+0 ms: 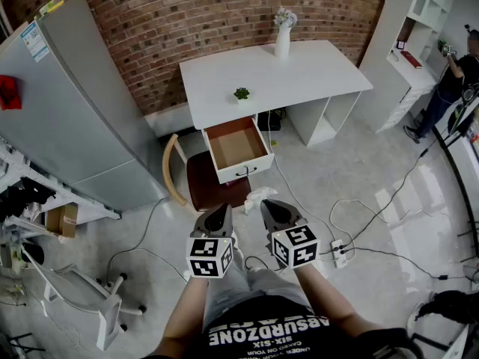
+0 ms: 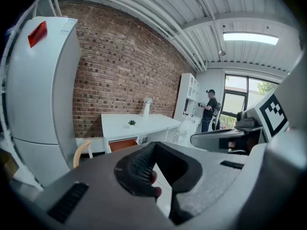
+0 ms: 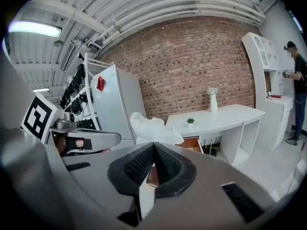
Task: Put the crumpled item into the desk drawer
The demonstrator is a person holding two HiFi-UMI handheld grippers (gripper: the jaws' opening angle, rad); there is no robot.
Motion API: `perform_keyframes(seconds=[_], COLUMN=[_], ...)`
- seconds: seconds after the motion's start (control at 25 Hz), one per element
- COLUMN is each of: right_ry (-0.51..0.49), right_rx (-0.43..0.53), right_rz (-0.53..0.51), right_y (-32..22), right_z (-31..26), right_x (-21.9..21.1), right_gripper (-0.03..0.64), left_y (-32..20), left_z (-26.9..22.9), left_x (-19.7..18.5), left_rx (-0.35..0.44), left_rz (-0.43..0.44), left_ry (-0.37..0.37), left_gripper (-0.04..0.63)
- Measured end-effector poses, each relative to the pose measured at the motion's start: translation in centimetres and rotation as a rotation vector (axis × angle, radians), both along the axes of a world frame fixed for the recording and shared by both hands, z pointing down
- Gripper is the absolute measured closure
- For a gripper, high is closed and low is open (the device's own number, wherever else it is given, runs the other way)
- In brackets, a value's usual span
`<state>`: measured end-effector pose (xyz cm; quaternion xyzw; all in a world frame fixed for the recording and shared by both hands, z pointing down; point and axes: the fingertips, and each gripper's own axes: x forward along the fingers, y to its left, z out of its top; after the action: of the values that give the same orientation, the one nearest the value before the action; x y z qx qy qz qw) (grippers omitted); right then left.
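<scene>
Right gripper first: its jaws are pressed together at the tips, and pinched between them is the crumpled item, a white wad that puffs up and out beyond the black pads. From the head view the same wad sits at the nose of the right gripper, up in the air over the grey floor, just short of the chair.

Over to the left gripper. Its jaws are closed too, pad against pad, with nothing caught between them. It rides just beside its partner in the head view, and both marker cubes face the camera.

Looking outward, the dark-seated chair with its curved wooden back stands right in front of the drawer. The drawer is pulled well out of the white desk, and its brown floor lies bare. On the desktop a small green plant stands near the front edge above the drawer, and a white vase stands back by the brick wall.

A grey fridge fills the left side. Far right, a person stands at a white shelf unit, and cables trail across the floor to a power strip.
</scene>
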<state>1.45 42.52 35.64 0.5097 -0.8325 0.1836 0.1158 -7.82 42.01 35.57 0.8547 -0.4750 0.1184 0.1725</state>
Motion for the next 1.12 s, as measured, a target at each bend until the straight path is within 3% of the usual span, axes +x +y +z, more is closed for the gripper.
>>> perform_keyframes(seconds=[0.36,1.12], right_ry=[-0.019,-0.006], right_rx=[-0.023,-0.050], right_rz=[0.011,0.037], right_y=[-3.9,-17.7], right_z=[1.0,1.8], right_x=[0.5,-0.3], right_gripper=[0.618,0.618], left_y=[-4.2,-18.2], left_z=[1.2,2.8], left_x=[0.0,-1.2], left_rx=[-0.031,-0.075], left_rz=[0.021,0.070], left_ry=[-0.005,-0.006], left_gripper=[0.589,0.589])
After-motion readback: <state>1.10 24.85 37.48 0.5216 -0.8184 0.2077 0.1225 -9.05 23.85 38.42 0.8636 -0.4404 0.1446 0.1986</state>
